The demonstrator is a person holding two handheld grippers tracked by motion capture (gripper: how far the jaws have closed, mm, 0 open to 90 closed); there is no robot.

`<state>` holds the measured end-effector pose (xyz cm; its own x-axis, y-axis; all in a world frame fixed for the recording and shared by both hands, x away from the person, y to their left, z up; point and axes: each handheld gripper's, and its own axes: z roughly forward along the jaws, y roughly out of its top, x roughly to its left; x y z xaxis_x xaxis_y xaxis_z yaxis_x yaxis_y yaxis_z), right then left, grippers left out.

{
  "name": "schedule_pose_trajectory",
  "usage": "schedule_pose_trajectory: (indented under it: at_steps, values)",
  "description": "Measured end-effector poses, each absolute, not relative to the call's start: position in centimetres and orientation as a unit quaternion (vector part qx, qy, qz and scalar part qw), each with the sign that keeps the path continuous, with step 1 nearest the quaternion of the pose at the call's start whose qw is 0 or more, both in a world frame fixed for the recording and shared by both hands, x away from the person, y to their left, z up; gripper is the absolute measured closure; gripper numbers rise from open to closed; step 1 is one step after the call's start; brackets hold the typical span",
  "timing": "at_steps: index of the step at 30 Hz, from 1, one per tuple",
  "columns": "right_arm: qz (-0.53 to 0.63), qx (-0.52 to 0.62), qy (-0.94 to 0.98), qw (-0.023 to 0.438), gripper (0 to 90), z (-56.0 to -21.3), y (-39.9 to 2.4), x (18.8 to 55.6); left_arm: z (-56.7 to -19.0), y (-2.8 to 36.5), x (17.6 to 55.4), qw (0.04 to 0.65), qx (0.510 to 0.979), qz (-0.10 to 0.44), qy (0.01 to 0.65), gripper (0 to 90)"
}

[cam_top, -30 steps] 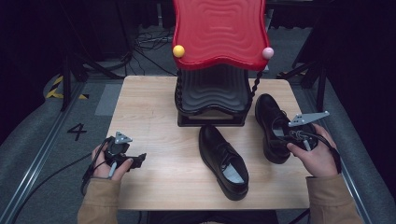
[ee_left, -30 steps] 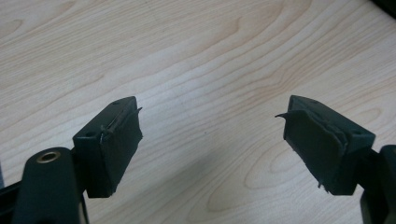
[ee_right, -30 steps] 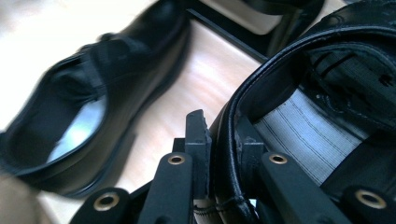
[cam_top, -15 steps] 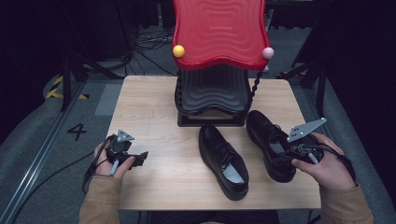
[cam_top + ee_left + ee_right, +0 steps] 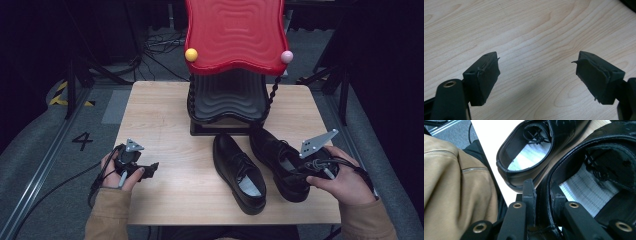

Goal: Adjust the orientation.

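Two black lace-up shoes rest on the wooden table (image 5: 160,115). One shoe (image 5: 240,172) lies at the centre front, toe pointing away from me. The other shoe (image 5: 275,155) lies just to its right, angled, almost touching it. My right gripper (image 5: 301,176) is shut on this second shoe's heel rim; the right gripper view shows one jaw outside and one inside the collar (image 5: 543,195), with the held shoe (image 5: 599,157) beside the first shoe (image 5: 534,145). My left gripper (image 5: 150,169) rests low at the front left, open, with bare wood between its fingers (image 5: 484,77).
A shoe rack stands at the table's back centre, with a red wavy top shelf (image 5: 235,35) over a black wavy shelf (image 5: 227,97). A yellow knob (image 5: 191,54) and a pink knob (image 5: 286,56) mark its corners. A tan sleeve (image 5: 451,182) lies near the front edge.
My right gripper has dragged the right shoe leftward and toward me, bringing it close beside the centre shoe. The left gripper has stayed put.
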<state>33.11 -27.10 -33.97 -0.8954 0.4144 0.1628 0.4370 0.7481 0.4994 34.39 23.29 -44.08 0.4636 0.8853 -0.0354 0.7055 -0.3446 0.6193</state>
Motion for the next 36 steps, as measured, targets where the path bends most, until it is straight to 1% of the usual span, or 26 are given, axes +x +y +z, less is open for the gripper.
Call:
schedule_pose_trajectory:
  at_steps: [5, 11, 15, 17, 22, 25, 32, 36]
  values:
    - [-0.268, -0.213, -0.940, 0.013, 79.6, -35.0, -26.2, 33.7, -44.1, 23.3, 34.3, 0.290, 0.803, 0.155, 0.497, 19.2]
    - [-0.265, -0.180, -0.947, 0.003, 79.2, -37.4, -25.0, 34.9, -44.1, 23.3, 34.4, 0.287, 0.806, 0.154, 0.494, 19.1]
    - [-0.248, -0.186, -0.951, -0.008, 79.4, -38.2, -24.6, 35.1, -44.1, 23.3, 34.4, 0.285, 0.806, 0.154, 0.495, 19.0]
    - [-0.221, -0.189, -0.957, -0.001, 78.9, -38.7, -24.2, 35.1, -44.1, 23.3, 34.4, 0.284, 0.807, 0.155, 0.494, 19.0]
    - [-0.201, -0.187, -0.961, 0.024, 78.8, -40.0, -23.0, 35.0, -44.1, 23.3, 34.4, 0.284, 0.807, 0.154, 0.494, 19.0]
    - [-0.192, -0.186, -0.963, 0.018, 78.7, -39.9, -22.5, 34.8, -44.1, 23.3, 34.4, 0.285, 0.806, 0.155, 0.495, 18.9]
    - [-0.197, -0.191, -0.961, 0.034, 78.3, -39.9, -22.5, 34.6, -44.1, 23.3, 34.4, 0.285, 0.806, 0.154, 0.496, 18.9]
    - [-0.203, -0.198, -0.958, 0.039, 74.9, -39.9, -22.7, 34.7, -44.1, 23.3, 34.4, 0.287, 0.806, 0.154, 0.495, 18.9]
